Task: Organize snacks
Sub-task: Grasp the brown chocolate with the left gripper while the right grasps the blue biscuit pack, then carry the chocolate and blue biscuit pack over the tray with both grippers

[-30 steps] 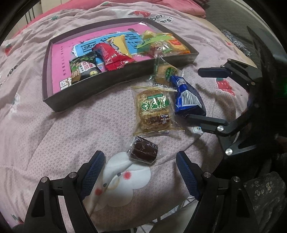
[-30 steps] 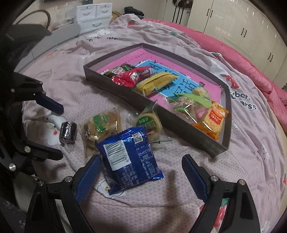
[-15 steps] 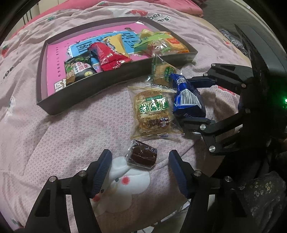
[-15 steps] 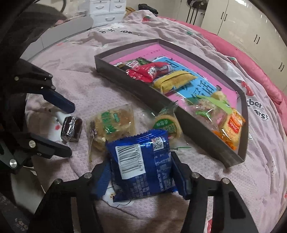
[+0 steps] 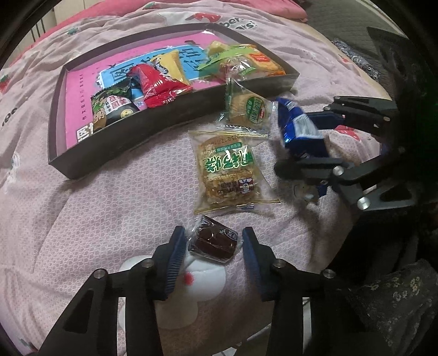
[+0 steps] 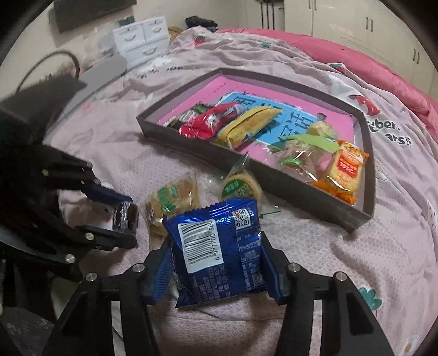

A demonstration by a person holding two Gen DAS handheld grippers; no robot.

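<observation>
My left gripper [image 5: 212,246] is shut on a small dark brown wrapped snack [image 5: 212,242], low over the bedspread. My right gripper [image 6: 216,260] is shut on a blue snack bag [image 6: 217,249] and holds it lifted; the bag also shows in the left wrist view [image 5: 299,128]. A dark tray [image 5: 123,131] with a pink and blue bottom holds several snacks. Two clear-wrapped cakes lie in front of it: a square one [image 5: 228,169] and a round one [image 5: 247,109]. The left gripper and brown snack show in the right wrist view [image 6: 124,216].
Everything lies on a soft pink-lilac quilt [image 5: 95,219] on a bed. A white drawer unit [image 6: 142,38] stands beyond the bed. White wardrobes [image 6: 356,19] are at the back right. The bed's edge falls away below my left gripper.
Both grippers closed from wide open: the left onto the brown snack, the right onto the blue bag. The blue bag has come up off the quilt.
</observation>
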